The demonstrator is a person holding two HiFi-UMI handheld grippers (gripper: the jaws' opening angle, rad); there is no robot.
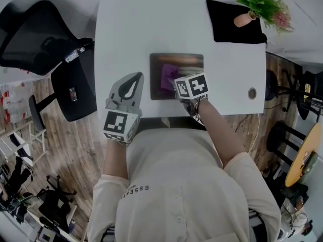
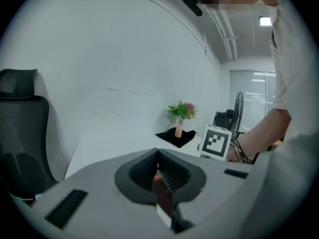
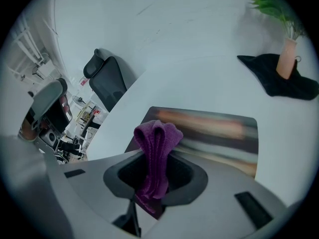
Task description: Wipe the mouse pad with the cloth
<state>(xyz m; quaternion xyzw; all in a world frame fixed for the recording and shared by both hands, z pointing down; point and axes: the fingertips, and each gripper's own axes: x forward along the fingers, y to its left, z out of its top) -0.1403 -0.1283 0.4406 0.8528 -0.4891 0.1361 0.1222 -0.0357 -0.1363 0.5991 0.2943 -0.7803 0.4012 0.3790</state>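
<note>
A dark mouse pad (image 1: 191,63) with a blurred print lies at the middle of the white table (image 1: 126,29). A purple cloth (image 1: 167,77) rests on its near half. My right gripper (image 1: 175,83) is shut on that cloth; in the right gripper view the bunched folds of the cloth (image 3: 158,133) stick up out of the closed jaws of the right gripper (image 3: 153,180), just above the pad (image 3: 214,128). My left gripper (image 1: 132,83) hovers over bare table to the left of the pad. Its jaws are together with nothing in them in the left gripper view (image 2: 160,176).
A black cloth (image 1: 234,21) with a small pink vase of greenery (image 1: 246,18) sits at the table's far right corner. A cable hole (image 1: 252,93) is near the right front edge. A black office chair (image 1: 35,34) stands left of the table.
</note>
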